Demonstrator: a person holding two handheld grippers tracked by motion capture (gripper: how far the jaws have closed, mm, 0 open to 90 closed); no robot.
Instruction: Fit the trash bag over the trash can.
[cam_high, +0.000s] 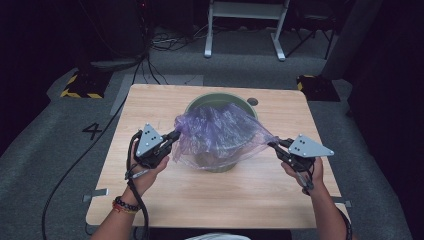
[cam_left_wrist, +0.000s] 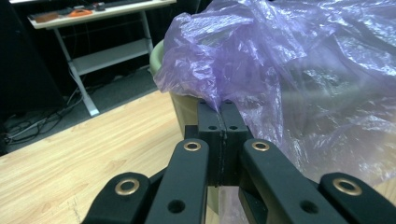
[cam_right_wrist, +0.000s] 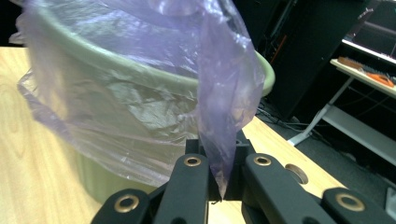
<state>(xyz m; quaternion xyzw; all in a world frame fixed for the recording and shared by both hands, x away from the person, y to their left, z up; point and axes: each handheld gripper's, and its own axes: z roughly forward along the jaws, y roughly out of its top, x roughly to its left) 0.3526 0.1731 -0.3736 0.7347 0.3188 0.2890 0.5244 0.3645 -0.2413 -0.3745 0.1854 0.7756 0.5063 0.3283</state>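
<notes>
A thin purple plastic bag (cam_high: 220, 132) is stretched across a green round bin (cam_high: 222, 100) that stands on the wooden table (cam_high: 165, 200). My left gripper (cam_high: 176, 135) is shut on the bag's left edge, level with the bin's rim. In the left gripper view the bag (cam_left_wrist: 289, 70) bunches into the closed jaws of that gripper (cam_left_wrist: 219, 109), with the bin (cam_left_wrist: 184, 109) just behind. My right gripper (cam_high: 272, 144) is shut on the bag's right corner, pulling it to a point. The right gripper view shows the bag (cam_right_wrist: 224, 93) hanging into the gripper (cam_right_wrist: 219, 161) in front of the bin (cam_right_wrist: 140, 65).
A round cable hole (cam_high: 252, 101) sits in the table behind the bin. Beyond the table, the floor holds a white desk frame (cam_high: 245, 30), loose cables (cam_high: 170, 42) and yellow-black striped blocks (cam_high: 80, 85). A black cable (cam_high: 135, 200) trails from the left gripper.
</notes>
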